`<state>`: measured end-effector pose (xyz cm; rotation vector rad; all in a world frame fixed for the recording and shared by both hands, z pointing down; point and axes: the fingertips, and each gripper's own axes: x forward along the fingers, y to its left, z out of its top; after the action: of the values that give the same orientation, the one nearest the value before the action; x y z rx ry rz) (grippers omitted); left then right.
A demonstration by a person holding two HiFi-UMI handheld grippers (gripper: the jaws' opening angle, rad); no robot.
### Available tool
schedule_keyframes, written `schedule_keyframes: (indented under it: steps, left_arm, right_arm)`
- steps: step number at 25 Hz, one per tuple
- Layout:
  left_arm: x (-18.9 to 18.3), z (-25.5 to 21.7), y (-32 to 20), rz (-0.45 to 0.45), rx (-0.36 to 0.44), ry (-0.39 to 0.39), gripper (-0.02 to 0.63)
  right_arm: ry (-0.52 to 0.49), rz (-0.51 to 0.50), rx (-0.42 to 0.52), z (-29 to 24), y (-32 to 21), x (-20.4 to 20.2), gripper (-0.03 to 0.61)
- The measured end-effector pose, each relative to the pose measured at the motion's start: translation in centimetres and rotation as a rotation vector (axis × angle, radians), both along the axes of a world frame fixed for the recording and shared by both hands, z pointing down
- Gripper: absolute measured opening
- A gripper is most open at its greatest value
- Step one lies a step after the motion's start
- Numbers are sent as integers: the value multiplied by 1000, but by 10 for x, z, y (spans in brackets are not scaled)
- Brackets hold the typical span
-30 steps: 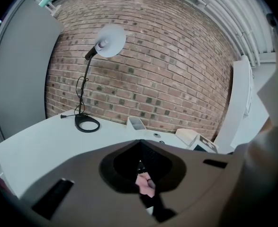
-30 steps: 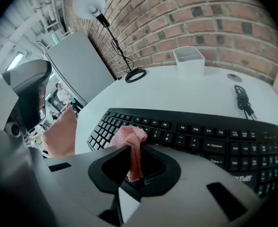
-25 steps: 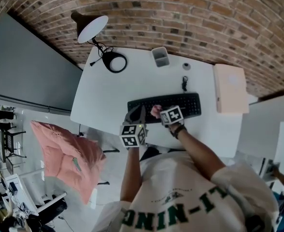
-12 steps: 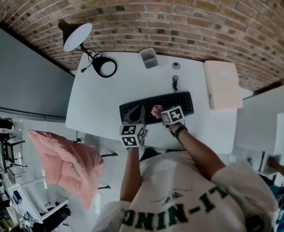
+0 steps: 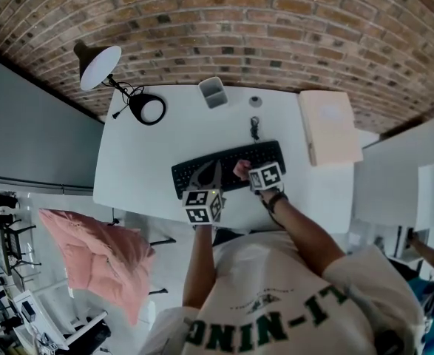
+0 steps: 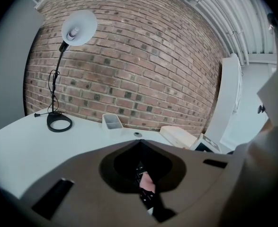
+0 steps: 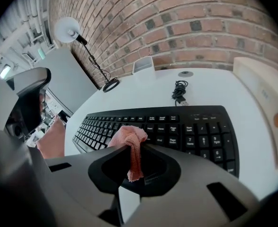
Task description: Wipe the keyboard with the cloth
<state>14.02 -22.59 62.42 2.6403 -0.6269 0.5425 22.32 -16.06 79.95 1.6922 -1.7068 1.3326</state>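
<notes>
A black keyboard point(image 5: 228, 167) lies on the white table point(image 5: 139, 161). My right gripper point(image 5: 245, 171) is shut on a pink cloth point(image 5: 239, 170) and holds it on the keys near the keyboard's middle. In the right gripper view the cloth point(image 7: 131, 141) bunches over the shut jaw tips and hangs between them, with the keyboard point(image 7: 186, 126) just beyond. My left gripper point(image 5: 208, 176) sits over the keyboard's left part, jaws shut with nothing in them. Through the hole behind the meeting tips of the left gripper point(image 6: 139, 143), a bit of pink cloth point(image 6: 147, 181) shows.
A desk lamp point(image 5: 98, 65) with a round base point(image 5: 148, 109) stands at the table's far left. A grey holder point(image 5: 214, 92), a small round object point(image 5: 255, 101) and a coiled cable point(image 5: 254, 128) lie behind the keyboard. A beige box point(image 5: 327, 126) is right. A pink cushion point(image 5: 91, 257) lies below.
Both grippers have shifted to the right along the keyboard, the cloth going from left of its middle to just past it. The head view has swung, sliding the table leftward.
</notes>
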Motion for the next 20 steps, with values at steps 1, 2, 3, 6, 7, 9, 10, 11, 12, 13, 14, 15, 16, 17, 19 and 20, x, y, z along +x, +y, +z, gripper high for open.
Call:
schedule_keyframes:
  steps: [1, 2, 3, 6, 7, 9, 10, 11, 12, 13, 14, 15, 16, 17, 19, 20]
  left_arm:
    - [4, 1, 2, 5, 0, 0, -6]
    - [7, 1, 3, 10, -1, 1, -6]
    - [11, 2, 5, 15, -1, 2, -6]
    - [22, 2, 10, 32, -2, 3, -6]
    - [26, 2, 11, 39, -3, 3, -6]
    - [33, 3, 13, 53, -4, 2, -6]
    - [36, 3, 14, 59, -5, 2, -6]
    - [40, 3, 15, 65, -5, 2, -6]
    - [42, 4, 16, 69, -6, 2, -5]
    - [45, 4, 17, 72, -7, 2, -6]
    - [48, 4, 18, 75, -8, 1, -5]
    - [51, 5, 19, 79, -10, 1, -6]
    - [53, 6, 20, 83, -11, 1, -6]
    - [56, 6, 21, 87, -12, 1, -6]
    - [62, 7, 22, 96, -13, 1, -6]
    - [64, 7, 22, 100, -14, 2, -6]
  right_arm:
    - [-4, 10, -1, 1, 3, 5, 34]
    - [-6, 18, -3, 1, 6, 9, 34]
    - [-4, 24, -5, 1, 9, 14, 34]
    - [10, 40, -7, 3, 18, 27, 34]
    - [12, 47, 1, 4, 18, 30, 34]
    - [16, 63, 10, 5, 20, 36, 34]
    - [15, 73, 4, 3, 23, 39, 34]
    - [13, 83, -2, 1, 27, 42, 34]
    - [13, 91, -6, 0, 30, 46, 34]
    - [15, 98, -6, 0, 33, 50, 34]
    - [18, 105, -5, 1, 36, 55, 34]
    - [19, 111, -4, 1, 39, 60, 34]
    - [19, 117, -1, 1, 41, 64, 34]
    - [15, 124, 3, 1, 43, 68, 34]
    - [8, 140, 8, 0, 47, 73, 34]
    - [9, 150, 9, 1, 49, 76, 34]
